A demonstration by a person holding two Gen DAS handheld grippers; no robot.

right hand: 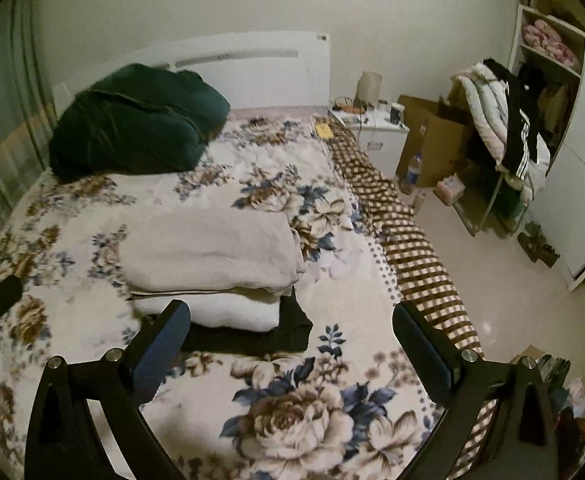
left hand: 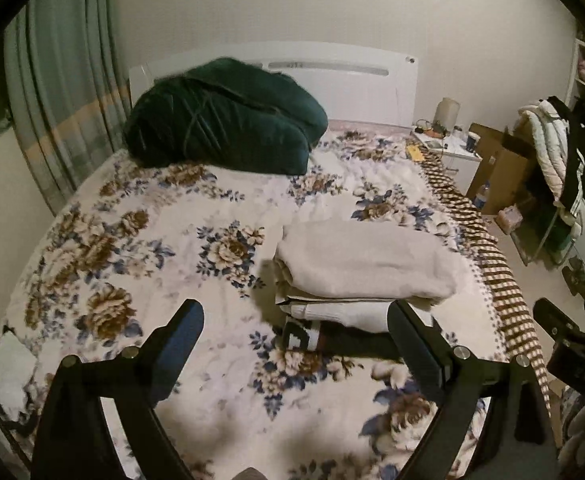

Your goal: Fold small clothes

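Left gripper (left hand: pixel 296 344): jaws wide apart, nothing btwn them, held above the bed (left hand: pixel 104 216). Right gripper (right hand: pixel 292 344): jaws also wide apart, empty, above the bed too. No earlier pic, so no motion told.

Stack of folded clothes (left hand: pixel 364 276) lies just ahead of the left jaws, toward the right finger; in right wrist view same stack (right hand: pixel 208 260) is ahead of the jaws toward the left finger. Top piece: beige folded garment (right hand: pixel 212 248). Under it a white folded piece (right hand: pixel 228 312), then a dark garment (right hand: pixel 288 332) at the bottom, sticking out on the near side. Neither gripper touches the stack.

Floral blanket (right hand: pixel 292 412) covers the bed under both jaws. Further out, dark green bedding bundle (left hand: pixel 224 120) by the white headboard (left hand: pixel 344 76). To the right of jaws: brown checked blanket (right hand: pixel 412 264) along bed edge, then nightstand (right hand: pixel 376 128), cardboard box (right hand: pixel 432 136), and a chair piled w/ clothes (right hand: pixel 500 120). Curtain (left hand: pixel 64 80) far left.
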